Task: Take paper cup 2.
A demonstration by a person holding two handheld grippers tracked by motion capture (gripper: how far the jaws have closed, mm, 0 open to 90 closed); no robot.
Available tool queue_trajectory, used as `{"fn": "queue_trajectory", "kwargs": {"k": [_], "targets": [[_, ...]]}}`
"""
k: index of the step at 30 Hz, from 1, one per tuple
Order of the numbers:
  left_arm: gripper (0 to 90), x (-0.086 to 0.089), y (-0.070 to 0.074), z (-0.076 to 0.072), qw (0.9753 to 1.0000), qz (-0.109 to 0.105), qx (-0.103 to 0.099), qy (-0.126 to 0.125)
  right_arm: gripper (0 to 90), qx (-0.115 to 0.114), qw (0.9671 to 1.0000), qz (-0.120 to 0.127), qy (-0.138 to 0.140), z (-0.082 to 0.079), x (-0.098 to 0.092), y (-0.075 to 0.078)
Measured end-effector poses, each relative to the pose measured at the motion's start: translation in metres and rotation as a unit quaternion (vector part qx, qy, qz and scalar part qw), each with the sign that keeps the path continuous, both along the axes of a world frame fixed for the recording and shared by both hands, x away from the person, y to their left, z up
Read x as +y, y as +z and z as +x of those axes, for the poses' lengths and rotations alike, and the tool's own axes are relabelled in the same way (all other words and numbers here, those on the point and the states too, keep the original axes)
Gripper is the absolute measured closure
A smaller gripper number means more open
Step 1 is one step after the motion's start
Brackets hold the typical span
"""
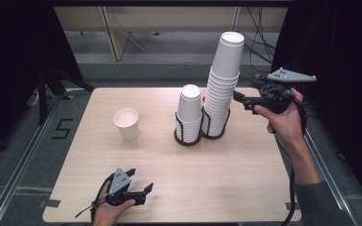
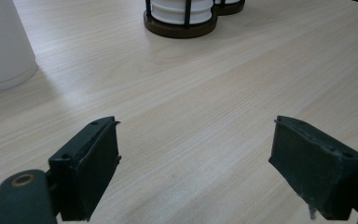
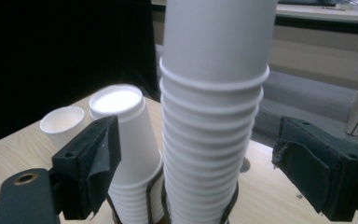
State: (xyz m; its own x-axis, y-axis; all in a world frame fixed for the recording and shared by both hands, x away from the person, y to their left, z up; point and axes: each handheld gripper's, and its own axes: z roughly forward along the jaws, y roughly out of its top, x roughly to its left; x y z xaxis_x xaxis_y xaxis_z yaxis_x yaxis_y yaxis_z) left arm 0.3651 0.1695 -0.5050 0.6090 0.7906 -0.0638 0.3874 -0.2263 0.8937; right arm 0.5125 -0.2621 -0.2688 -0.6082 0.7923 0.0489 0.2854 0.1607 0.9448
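Cups come first: the tall stack of white paper cups [image 1: 223, 87], nested mouth-down in a dark wire holder [image 1: 215, 127], stands at about two o'clock from the middle of the pale wooden worktop [image 1: 169, 169], touching nothing but its holder. The step in hand looks like the reach to take a cup off this stack. The right claw [image 1: 237, 97] hangs at three o'clock of it, just beside the upper cups, spread wide with one jaw to either side in the right gripper view and gripping nothing. Next, I judge, it must close on the top cup alone and lift straight up.

A shorter white cup stack [image 1: 189, 113] sits at nine o'clock, a single upright white paper cup [image 1: 127, 123] farther out. The left claw [image 1: 143, 189] rests low at seven o'clock, also wide and empty.
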Motion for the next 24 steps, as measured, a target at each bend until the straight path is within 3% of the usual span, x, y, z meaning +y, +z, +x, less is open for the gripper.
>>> {"fn": "queue_trajectory", "kwargs": {"k": [1, 12, 17, 24], "targets": [[14.6, 0.000, 0.000, 0.000, 1.0000, 0.000, -0.001, 0.001, 15.6, -0.004, 0.9999, -0.010, -0.002, 0.003, 0.001, 0.005], [14.6, 0.000, 0.000, -0.001, 1.0000, 0.002, 0.001, -0.004, 15.5, -0.007, 0.9996, 0.003, -0.026, 0.038, 0.018, 0.043], [14.6, -0.001, 0.000, -0.001, 1.0000, 0.001, 0.001, -0.001, 15.4, -0.002, 0.9994, -0.001, -0.035, 0.054, 0.025, 0.051], [14.6, 0.000, 0.000, -0.001, 1.0000, 0.002, 0.001, -0.005, 15.4, -0.002, 0.9995, 0.015, -0.029, 0.071, 0.034, 0.052]]}}
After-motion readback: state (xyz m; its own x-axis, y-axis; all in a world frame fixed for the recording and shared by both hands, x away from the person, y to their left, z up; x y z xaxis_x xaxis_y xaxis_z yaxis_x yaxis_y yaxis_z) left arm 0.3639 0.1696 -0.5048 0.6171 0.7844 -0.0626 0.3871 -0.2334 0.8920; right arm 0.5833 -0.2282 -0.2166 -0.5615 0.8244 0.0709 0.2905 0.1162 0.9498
